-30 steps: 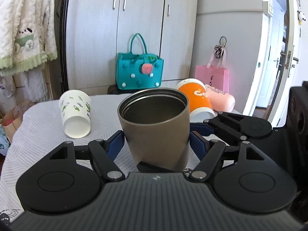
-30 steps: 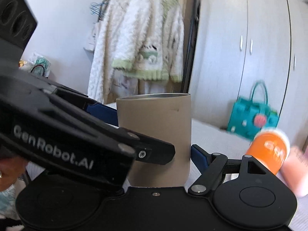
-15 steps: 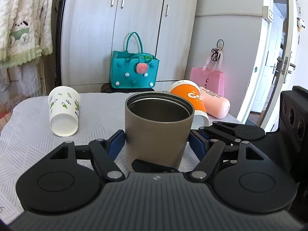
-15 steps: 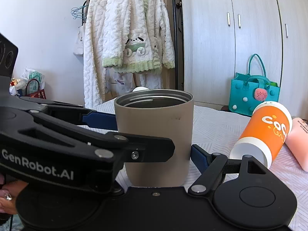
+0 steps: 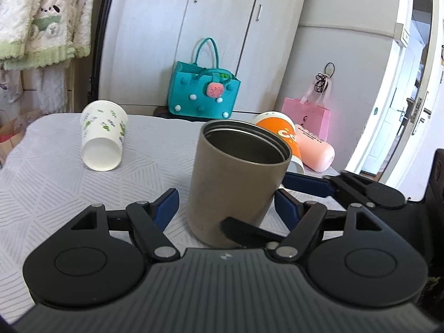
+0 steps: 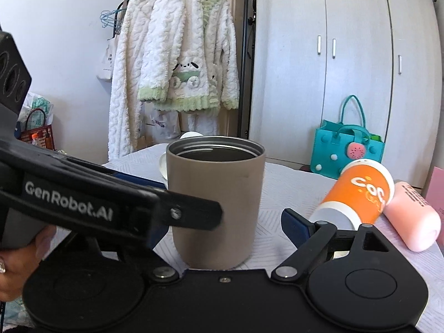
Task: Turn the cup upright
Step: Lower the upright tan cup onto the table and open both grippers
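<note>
Between both sets of fingers | taupe cup (image 5: 236, 183) upright on worktop (image 5: 55, 183), mouth up (flip looks done) | left gripper (image 5: 226, 206) and right gripper (image 6: 222, 219) spread, seemingly not touching | remaining: withdraw; white cup (image 5: 103, 134) at 10 o'clock lies sideways.

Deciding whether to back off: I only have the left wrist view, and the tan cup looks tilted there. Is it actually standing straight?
Observer: Yes. In the right wrist view the tan cup stands straight, mouth up, on the tablecloth.
Operator: Are the right tongs gripping it?
Observer: No. The right tongs are open, and cloth shows between their right pad and the cup wall.
</note>
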Action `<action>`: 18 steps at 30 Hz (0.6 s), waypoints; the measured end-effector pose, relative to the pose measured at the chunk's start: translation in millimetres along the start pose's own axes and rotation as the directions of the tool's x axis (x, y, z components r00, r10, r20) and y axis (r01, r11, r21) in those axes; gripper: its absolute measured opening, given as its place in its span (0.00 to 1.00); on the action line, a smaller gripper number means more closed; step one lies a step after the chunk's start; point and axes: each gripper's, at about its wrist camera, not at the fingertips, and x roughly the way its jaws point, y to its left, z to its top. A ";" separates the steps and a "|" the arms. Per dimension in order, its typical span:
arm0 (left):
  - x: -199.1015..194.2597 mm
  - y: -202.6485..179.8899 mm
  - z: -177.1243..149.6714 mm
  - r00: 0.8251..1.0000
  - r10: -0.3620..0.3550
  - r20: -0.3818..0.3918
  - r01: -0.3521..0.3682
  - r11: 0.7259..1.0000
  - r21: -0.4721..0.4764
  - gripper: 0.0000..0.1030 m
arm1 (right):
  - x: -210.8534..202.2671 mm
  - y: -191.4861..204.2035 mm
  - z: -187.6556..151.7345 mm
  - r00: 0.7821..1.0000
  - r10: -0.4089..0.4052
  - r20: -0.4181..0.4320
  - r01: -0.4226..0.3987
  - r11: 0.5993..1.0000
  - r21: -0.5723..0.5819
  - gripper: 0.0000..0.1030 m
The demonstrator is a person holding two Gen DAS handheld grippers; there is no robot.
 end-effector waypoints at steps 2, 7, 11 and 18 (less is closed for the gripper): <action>-6.8 0.0 0.3 1.000 0.015 0.007 -0.015 1.000 -0.005 0.73 | -6.3 0.2 -0.1 1.000 -0.004 0.003 0.004 1.000 0.002 0.89; -29.0 3.2 2.2 0.999 0.039 0.029 -0.039 0.999 -0.025 0.73 | -24.3 6.5 1.7 1.000 -0.015 0.023 0.015 1.000 -0.006 0.90; -50.7 2.9 2.2 0.996 0.083 0.044 -0.081 0.996 -0.032 0.74 | -38.4 13.9 4.5 0.999 -0.040 0.030 0.040 0.999 -0.017 0.90; -84.9 -0.5 -1.3 0.987 0.156 0.041 -0.155 0.987 -0.036 0.77 | -68.5 22.5 7.7 0.995 -0.086 0.049 0.086 0.996 -0.001 0.91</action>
